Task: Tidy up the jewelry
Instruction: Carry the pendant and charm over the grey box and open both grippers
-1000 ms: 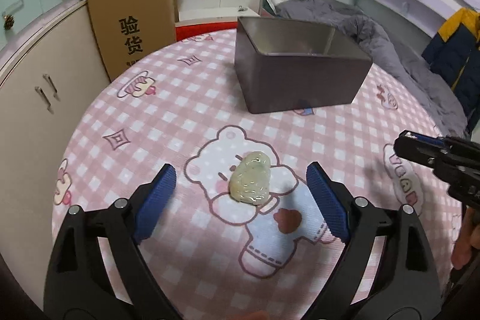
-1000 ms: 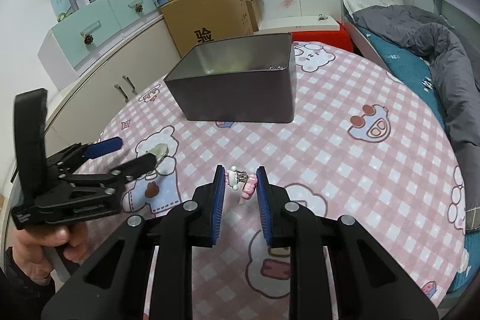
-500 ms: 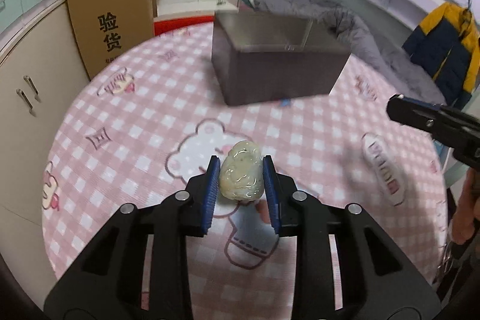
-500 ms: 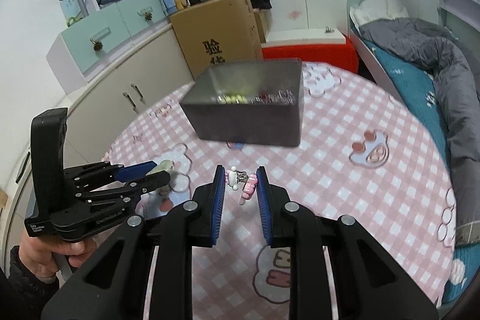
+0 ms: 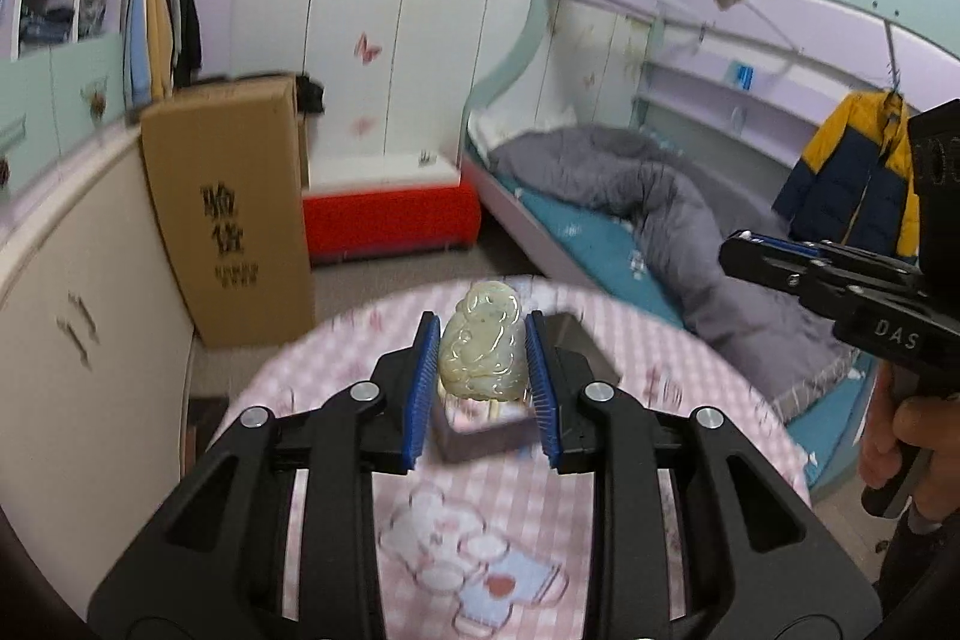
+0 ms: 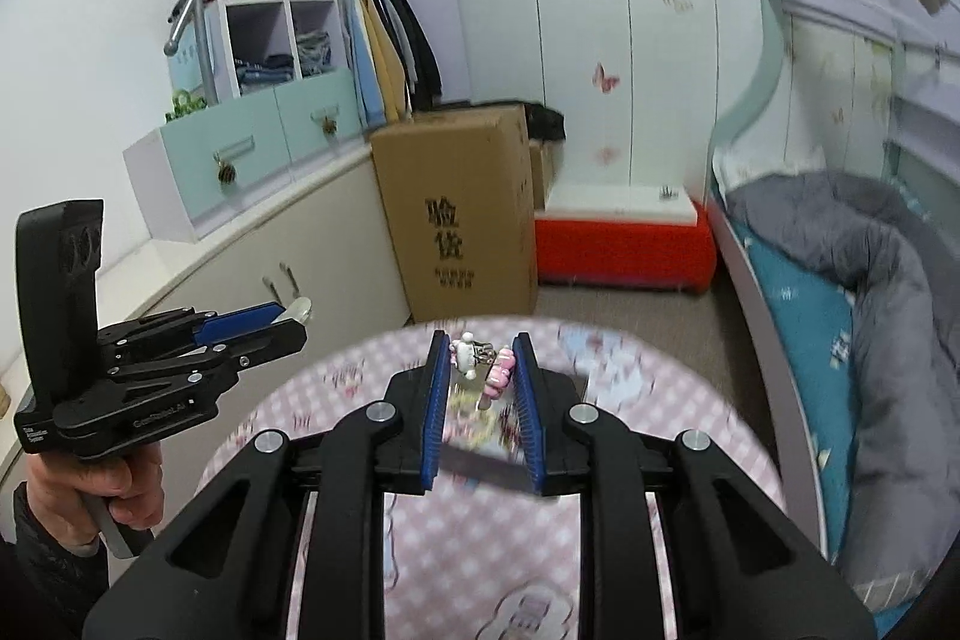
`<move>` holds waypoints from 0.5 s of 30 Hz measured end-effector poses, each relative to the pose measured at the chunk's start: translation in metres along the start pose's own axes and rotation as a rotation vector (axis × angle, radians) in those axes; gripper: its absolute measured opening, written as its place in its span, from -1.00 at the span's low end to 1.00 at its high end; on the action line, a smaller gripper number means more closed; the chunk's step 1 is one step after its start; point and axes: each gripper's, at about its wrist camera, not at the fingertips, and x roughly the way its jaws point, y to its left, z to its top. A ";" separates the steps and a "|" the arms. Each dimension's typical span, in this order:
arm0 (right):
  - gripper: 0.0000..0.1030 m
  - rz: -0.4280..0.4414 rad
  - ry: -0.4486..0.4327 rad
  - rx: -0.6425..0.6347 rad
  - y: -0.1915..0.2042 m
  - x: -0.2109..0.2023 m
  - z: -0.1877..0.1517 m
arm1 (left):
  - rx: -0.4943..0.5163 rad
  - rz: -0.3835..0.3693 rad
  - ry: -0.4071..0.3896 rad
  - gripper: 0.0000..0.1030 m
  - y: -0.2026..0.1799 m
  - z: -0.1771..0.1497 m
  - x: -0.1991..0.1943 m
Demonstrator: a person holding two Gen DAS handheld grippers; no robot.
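My left gripper (image 5: 483, 340) is shut on a pale green carved jade pendant (image 5: 480, 347) and holds it high above the dark metal box (image 5: 480, 433), which shows between and below the fingers. My right gripper (image 6: 480, 361) is shut on a small white and pink charm (image 6: 483, 361), also held above the box (image 6: 480, 451), whose inside holds blurred jewelry. The left gripper also shows at the left of the right wrist view (image 6: 264, 325), the right gripper at the right of the left wrist view (image 5: 780, 259).
The round table has a pink checked cloth (image 5: 480, 550) with cartoon prints. A cardboard carton (image 5: 231, 214), a red bench (image 5: 390, 214), a bed with a grey duvet (image 5: 660, 220) and cabinets (image 6: 252, 280) stand around the table.
My left gripper closed on the jade pendant and lifted it off the cloth. Both grippers rose and tilted up, now over the box. The right gripper kept the charm.
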 end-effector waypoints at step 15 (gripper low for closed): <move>-0.62 0.070 0.072 0.078 -0.025 0.057 0.035 | -0.054 -0.057 0.034 -0.45 0.000 0.040 0.052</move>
